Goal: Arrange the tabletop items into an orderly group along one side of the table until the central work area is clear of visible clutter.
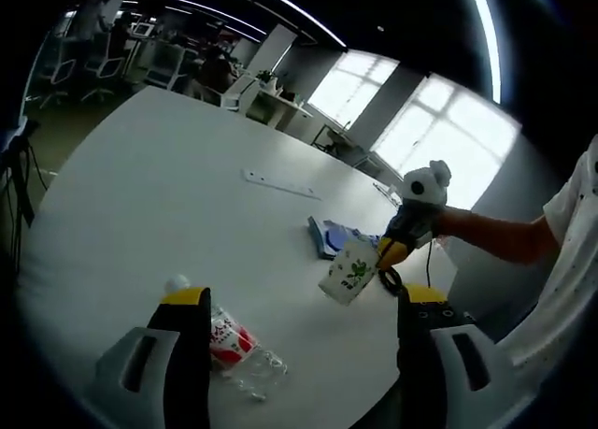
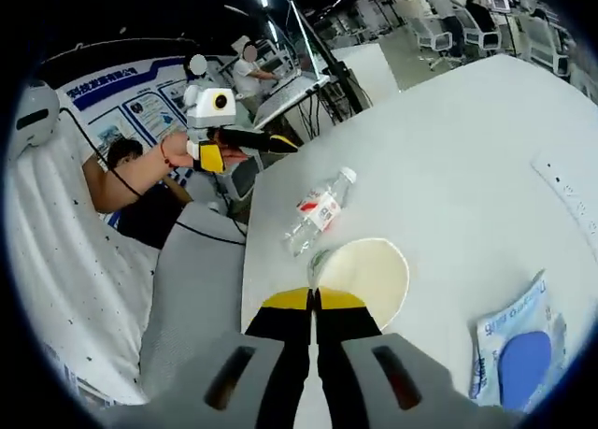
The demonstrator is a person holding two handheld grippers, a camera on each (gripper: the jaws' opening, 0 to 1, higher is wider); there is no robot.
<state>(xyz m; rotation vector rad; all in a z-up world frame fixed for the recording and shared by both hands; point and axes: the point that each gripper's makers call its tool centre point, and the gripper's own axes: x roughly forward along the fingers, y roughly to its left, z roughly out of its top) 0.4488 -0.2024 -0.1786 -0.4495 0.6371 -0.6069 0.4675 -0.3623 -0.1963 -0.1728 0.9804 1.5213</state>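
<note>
A white paper cup [image 1: 349, 271] with green print hangs tilted over the table's near right part. My right gripper [image 1: 384, 254] is shut on its rim. In the right gripper view the cup's cream inside [image 2: 367, 274] lies just beyond my right gripper [image 2: 315, 301], whose jaws are pressed together. A clear plastic bottle [image 1: 231, 343] with a red label lies on its side between the wide-apart jaws of my open left gripper [image 1: 304, 340], close to the left jaw. The bottle [image 2: 320, 208] also lies beyond the cup, with my left gripper [image 2: 234, 141] held in a hand above the table edge.
A blue and white packet [image 1: 330, 235] lies flat behind the cup, and the packet [image 2: 519, 349] is at the lower right in the right gripper view. A long white strip [image 1: 280, 183] lies mid-table. The white table [image 1: 159, 195] is wide and bare on the left. Office desks and chairs stand beyond.
</note>
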